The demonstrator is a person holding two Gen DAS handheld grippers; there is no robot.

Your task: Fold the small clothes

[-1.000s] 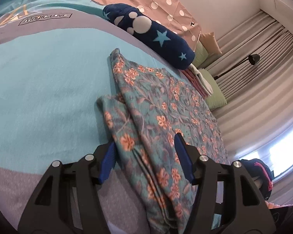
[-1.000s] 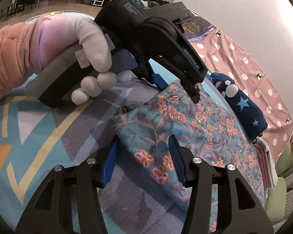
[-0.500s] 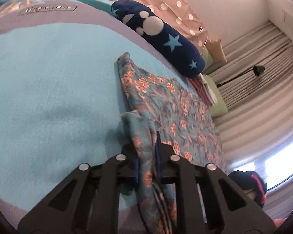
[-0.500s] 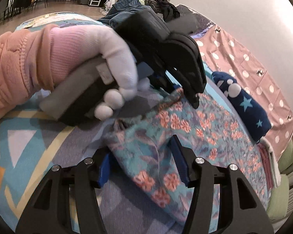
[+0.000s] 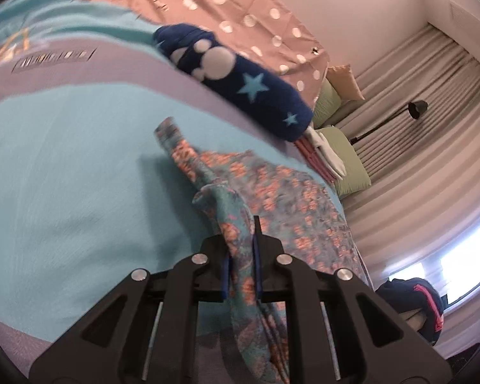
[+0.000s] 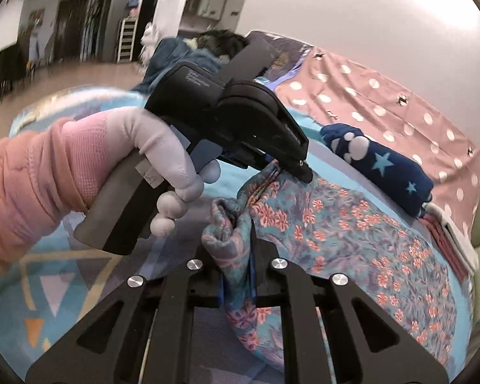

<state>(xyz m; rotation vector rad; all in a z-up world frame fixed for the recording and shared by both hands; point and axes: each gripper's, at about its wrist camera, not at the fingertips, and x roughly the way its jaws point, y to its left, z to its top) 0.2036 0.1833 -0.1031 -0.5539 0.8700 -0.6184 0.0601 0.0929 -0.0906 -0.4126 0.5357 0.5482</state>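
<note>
Turquoise bedspread (image 5: 64, 166), floral garment (image 6: 352, 233) bunched; left claw (image 5: 241, 256), right claw (image 6: 236, 268) just closed, both pinching its edge

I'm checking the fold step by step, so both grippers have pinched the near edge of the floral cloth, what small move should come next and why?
Probably lift that edge and carry it over toward the far end. The left gripper and right gripper are each shut on a bunched corner of the floral cloth, the right one having just closed. The rest lies flat on the bedspread, so it looks ready to fold in half.
</note>
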